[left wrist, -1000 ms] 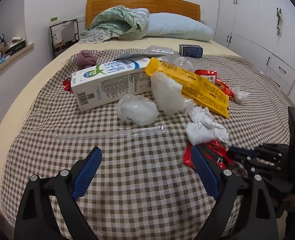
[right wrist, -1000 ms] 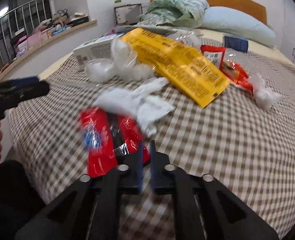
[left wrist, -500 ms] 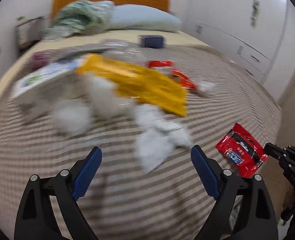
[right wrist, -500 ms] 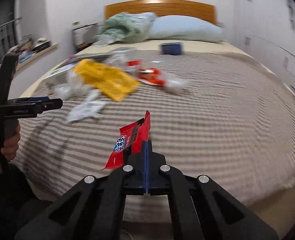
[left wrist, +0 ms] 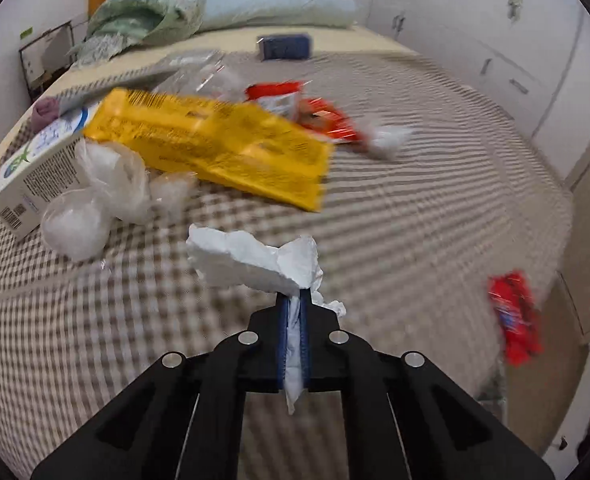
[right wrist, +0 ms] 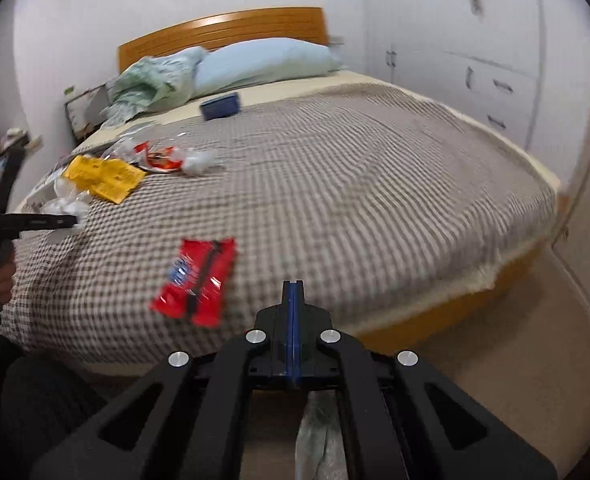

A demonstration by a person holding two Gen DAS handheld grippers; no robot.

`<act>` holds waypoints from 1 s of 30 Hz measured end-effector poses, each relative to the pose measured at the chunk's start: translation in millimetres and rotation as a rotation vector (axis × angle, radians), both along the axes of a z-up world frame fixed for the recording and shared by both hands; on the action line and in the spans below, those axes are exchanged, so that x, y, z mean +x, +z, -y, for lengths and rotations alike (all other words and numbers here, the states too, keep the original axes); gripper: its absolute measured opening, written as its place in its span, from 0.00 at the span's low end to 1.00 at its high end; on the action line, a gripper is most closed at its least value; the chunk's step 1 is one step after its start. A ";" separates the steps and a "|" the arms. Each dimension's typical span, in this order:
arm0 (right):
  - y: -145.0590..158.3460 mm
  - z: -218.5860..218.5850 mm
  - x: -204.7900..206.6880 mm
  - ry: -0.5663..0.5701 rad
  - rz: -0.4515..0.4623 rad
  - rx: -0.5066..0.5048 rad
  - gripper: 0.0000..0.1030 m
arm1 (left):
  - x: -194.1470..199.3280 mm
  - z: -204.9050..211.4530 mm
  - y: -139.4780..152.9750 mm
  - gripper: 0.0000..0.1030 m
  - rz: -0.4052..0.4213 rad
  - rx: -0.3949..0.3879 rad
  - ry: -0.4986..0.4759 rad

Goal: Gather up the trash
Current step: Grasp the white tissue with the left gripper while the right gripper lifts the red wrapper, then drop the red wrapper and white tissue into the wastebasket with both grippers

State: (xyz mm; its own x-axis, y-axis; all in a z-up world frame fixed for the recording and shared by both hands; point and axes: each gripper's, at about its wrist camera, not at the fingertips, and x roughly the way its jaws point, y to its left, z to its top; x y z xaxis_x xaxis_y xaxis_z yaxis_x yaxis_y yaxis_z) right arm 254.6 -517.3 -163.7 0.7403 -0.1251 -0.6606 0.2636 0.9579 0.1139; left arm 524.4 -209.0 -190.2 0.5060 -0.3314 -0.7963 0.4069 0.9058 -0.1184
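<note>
Now: left gripper [left wrist: 292,316] has just closed, pinching a crumpled white paper tissue [left wrist: 255,260] above the brown-checked bed cover [left wrist: 415,220]; yellow plastic wrapper [left wrist: 215,144] beyond it. Right gripper [right wrist: 293,300] pressed together, nothing visible between; red foil snack packet [right wrist: 197,280] just left of its tips.

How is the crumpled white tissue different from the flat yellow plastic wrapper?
The crumpled white tissue is scrunched; the yellow plastic wrapper lies flat. The tissue is smaller and pinched in the left gripper, whose jaws just closed; the wrapper rests on the bed. Both are trash.
</note>
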 end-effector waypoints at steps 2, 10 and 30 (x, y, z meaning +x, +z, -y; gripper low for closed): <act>-14.5 11.7 -10.9 0.003 0.009 0.108 0.00 | -21.3 2.8 12.0 0.02 0.026 -0.018 0.000; -43.9 -27.6 34.1 0.114 0.145 0.270 0.76 | -69.7 16.8 33.1 0.02 0.019 -0.054 -0.011; -63.9 33.9 -24.3 -0.110 -0.014 -0.012 0.01 | -140.3 113.7 9.3 0.03 -0.119 -0.102 -0.332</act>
State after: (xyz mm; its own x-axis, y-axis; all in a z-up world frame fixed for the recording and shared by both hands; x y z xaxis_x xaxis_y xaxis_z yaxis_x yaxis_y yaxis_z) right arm 230.3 -551.3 -227.6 0.7126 -0.2132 -0.6684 0.3687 0.9243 0.0984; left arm 384.0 -322.7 -180.8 0.2632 -0.5426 -0.7977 0.6543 0.7080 -0.2657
